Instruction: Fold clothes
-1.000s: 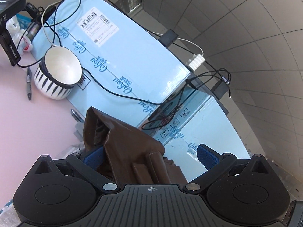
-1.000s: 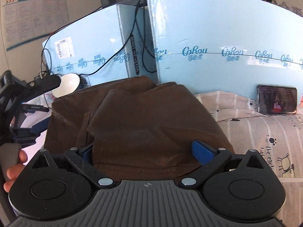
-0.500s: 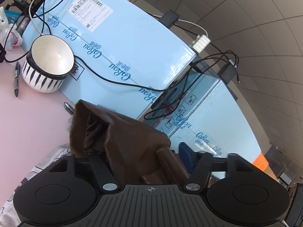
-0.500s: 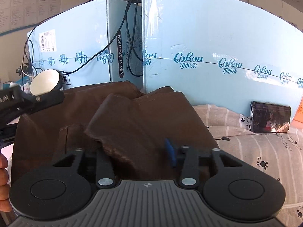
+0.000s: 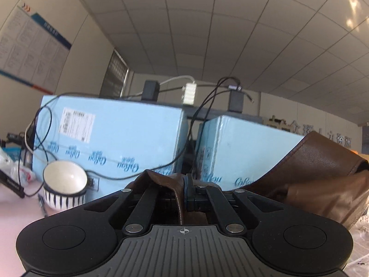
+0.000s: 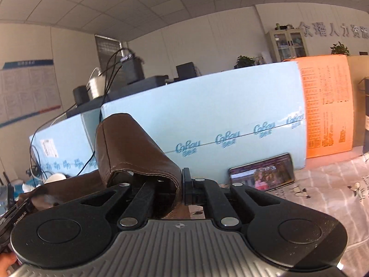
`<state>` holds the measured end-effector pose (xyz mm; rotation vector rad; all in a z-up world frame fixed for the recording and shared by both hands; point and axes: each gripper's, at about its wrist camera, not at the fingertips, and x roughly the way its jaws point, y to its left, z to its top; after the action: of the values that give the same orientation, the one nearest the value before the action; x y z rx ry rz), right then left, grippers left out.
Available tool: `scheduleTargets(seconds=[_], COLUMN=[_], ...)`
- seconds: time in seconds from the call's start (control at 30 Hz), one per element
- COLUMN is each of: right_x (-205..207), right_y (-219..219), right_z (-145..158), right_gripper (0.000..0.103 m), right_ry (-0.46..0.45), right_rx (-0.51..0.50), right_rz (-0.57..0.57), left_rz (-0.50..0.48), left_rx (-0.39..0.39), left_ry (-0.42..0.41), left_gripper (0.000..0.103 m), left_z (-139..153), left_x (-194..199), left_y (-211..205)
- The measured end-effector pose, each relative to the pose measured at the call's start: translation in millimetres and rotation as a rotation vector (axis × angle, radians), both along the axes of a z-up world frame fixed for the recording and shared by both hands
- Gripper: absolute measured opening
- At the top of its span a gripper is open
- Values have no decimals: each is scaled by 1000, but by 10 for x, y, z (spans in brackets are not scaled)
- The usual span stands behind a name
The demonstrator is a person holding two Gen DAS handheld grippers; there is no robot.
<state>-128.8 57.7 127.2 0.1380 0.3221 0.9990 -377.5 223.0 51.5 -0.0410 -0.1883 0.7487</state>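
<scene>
Brown garment [image 5: 318,175] lifted before "CoRou"-printed blue boxes [image 5: 129,138].

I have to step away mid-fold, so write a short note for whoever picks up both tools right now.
Left tool: shut on the brown garment, pinching an edge.
Right tool: shut on the same garment, its stitched hem looped over the fingers.
Garment: lifted off the surface, hanging between the two tools in front of the blue boxes; bowl to the left, phone to the right.
Done: both edges gripped and raised.
Left: make the fold, lay it flat, release.
</scene>
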Motion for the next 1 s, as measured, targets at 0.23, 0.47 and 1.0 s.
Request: scheduleTargets(seconds=[0.23,0.47,1.0], right_x=[427,1194,2296], right_y=[-827,-1600,-2750], right_z=[276,248,-1079], right_gripper=[2,2,21], right_ry=[-87,-116,181], right_rx=[84,120,-29], right_rz=[-194,-468,-693], left_rz=[-171,-275,-913], left_rx=[303,562,522], left_ry=[-85,-21,548], left_gripper=[1,1,2], left_z=[569,511,-344], left_x=[459,1246,1383], left_y=[-819,-1468,-2259])
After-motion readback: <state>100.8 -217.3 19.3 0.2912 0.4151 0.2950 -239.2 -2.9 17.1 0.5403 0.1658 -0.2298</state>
